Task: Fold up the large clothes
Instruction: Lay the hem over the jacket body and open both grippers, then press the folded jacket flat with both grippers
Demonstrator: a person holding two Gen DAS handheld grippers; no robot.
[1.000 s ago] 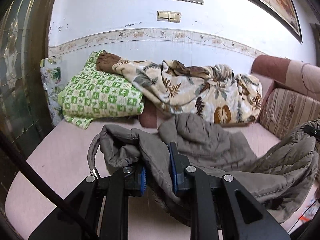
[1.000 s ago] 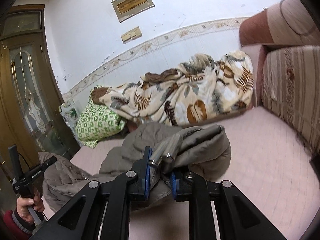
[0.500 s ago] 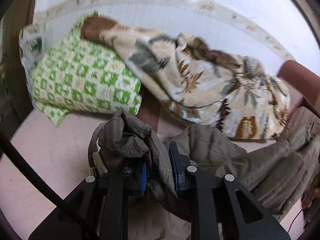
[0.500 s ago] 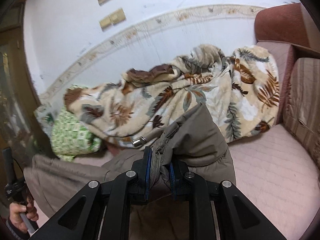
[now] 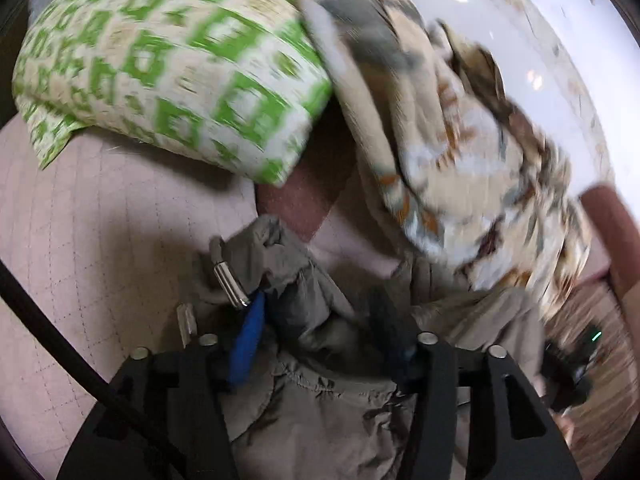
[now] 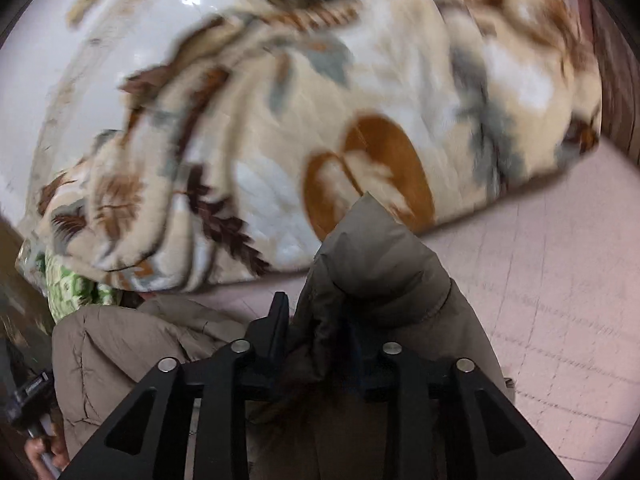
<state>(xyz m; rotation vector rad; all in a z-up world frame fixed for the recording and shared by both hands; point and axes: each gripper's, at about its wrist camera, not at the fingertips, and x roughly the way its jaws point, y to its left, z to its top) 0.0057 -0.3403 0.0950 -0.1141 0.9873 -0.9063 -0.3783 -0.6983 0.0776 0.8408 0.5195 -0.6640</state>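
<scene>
Plainly the padded grey jacket [image 6: 384,264], lying on the pink bed [image 6: 560,280] just before the leaf-print blanket [image 6: 280,140], is soft, bulky and floppy, so left gripper [image 5: 320,332] and right gripper [image 6: 320,332] each clamp a bunched edge.

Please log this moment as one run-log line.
left claw: shut on jacket | right claw: shut on jacket | near blanket

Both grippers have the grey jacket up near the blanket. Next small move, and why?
Probably lower both and lay the held edge flat on the pink mattress. The left gripper and right gripper each pinch a bunch of the grey jacket, and it already sits close against the leaf-print blanket; pushing further would likely ride onto it.
</scene>
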